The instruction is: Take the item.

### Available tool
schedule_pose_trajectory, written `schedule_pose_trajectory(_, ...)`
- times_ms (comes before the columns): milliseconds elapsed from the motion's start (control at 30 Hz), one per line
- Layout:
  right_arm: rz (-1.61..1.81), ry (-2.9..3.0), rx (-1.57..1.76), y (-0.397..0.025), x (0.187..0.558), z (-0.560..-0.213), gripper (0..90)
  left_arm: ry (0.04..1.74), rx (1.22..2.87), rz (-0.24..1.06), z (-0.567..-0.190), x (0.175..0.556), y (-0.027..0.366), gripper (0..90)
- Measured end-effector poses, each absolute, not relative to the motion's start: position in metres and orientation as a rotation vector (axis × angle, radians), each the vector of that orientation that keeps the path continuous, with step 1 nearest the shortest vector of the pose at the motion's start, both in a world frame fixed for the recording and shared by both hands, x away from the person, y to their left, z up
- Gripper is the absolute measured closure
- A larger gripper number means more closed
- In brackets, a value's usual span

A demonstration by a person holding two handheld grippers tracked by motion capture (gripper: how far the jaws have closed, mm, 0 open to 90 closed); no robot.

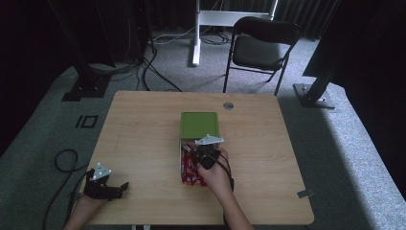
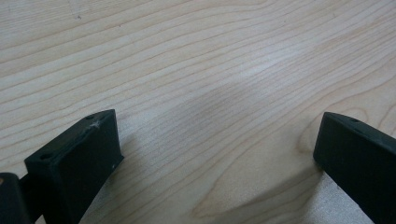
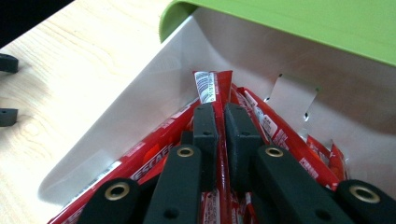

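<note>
An open white box (image 3: 135, 98) with a green lid (image 3: 299, 23) folded back lies mid-table, and the box (image 1: 182, 154) holds several red stick sachets. My right gripper (image 3: 221, 114) reaches into it, jaws shut on one red sachet (image 3: 212, 86) whose barcoded end sticks out past the fingertips. From above, the right gripper (image 1: 206, 154) sits over the sachets (image 1: 190, 175), just in front of the lid (image 1: 199, 124). My left gripper (image 1: 109, 188) rests at the table's front left. Its jaws stand wide apart over bare wood, so this gripper (image 2: 217, 140) is open and holds nothing.
The wooden table (image 1: 143, 129) has a small round grommet (image 1: 228, 105) near its far edge. A black folding chair (image 1: 261, 48) and stand legs are on the carpet beyond. Cables trail off the front left corner (image 1: 64, 160).
</note>
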State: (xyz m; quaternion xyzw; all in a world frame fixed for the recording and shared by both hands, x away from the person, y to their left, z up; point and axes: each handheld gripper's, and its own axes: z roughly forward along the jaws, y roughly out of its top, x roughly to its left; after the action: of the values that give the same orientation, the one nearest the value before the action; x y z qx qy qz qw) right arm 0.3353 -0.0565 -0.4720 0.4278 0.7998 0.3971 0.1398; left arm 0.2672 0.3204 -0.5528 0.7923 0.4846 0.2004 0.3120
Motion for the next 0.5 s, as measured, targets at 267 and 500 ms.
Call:
schedule_pose_trajectory(267, 1.204, 2.302, 1.229, -0.066, 0.328, -0.465, 83.9, 1.278, 2.093, 0.529, -0.553, 0.267, 0.321, 1.4)
schedule_pose_trajectory(500, 1.25, 2.278, 1.219, -0.071, 0.318, -0.458, 83.9, 1.277, 2.092, 0.53, -0.553, 0.267, 0.321, 1.5)
